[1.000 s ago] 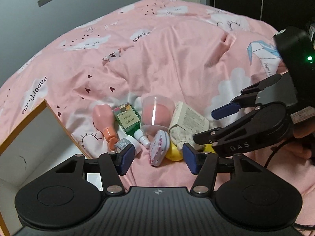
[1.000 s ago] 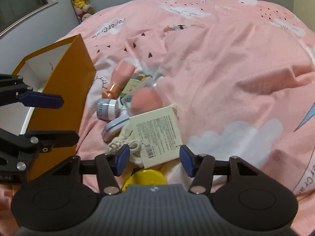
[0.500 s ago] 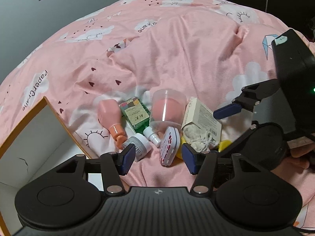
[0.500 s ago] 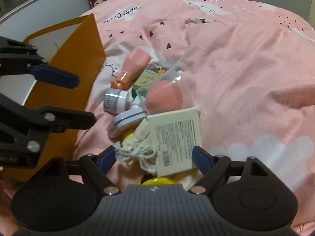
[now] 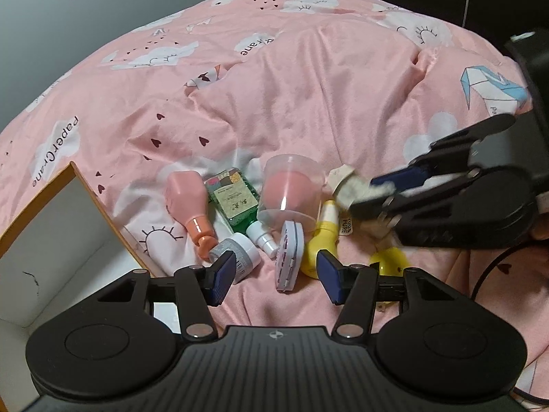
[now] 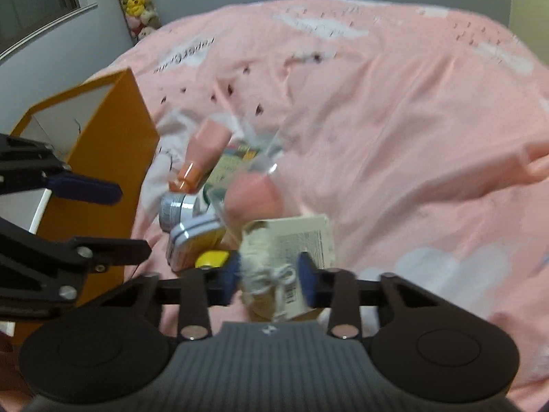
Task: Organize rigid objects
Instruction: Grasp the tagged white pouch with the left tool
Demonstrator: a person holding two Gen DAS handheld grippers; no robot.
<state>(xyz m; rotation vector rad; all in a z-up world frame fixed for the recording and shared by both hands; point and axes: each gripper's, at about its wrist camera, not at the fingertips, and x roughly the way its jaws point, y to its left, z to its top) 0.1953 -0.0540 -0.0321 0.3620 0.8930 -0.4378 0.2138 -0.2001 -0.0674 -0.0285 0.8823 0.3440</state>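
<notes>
The right gripper (image 6: 269,279) is closed on a white packet (image 6: 291,257) with a printed label and a knot of string, and holds it just above the pile on the bed. The left gripper (image 5: 276,276) is released, with its jaws wide apart and nothing between them. The orange box (image 6: 109,144), which I judge to be the place for the things, stands to the left of the packet, on the far side of the left gripper (its white inside shows in the left view). So the packet must travel leftward over the pile. Its long side points forward along the fingers.

The pink bottle (image 5: 188,202), the green bottle (image 5: 235,202), the clear cup (image 5: 291,189), the small jar (image 5: 240,257), the flat white case (image 5: 290,257) and the yellow bottle (image 5: 320,243) lie close together, some touching. The left gripper is nearer to them. The surface is a soft pink blanket (image 5: 308,86) with folds; behind it are a grey wall and plush toys (image 6: 139,0)
</notes>
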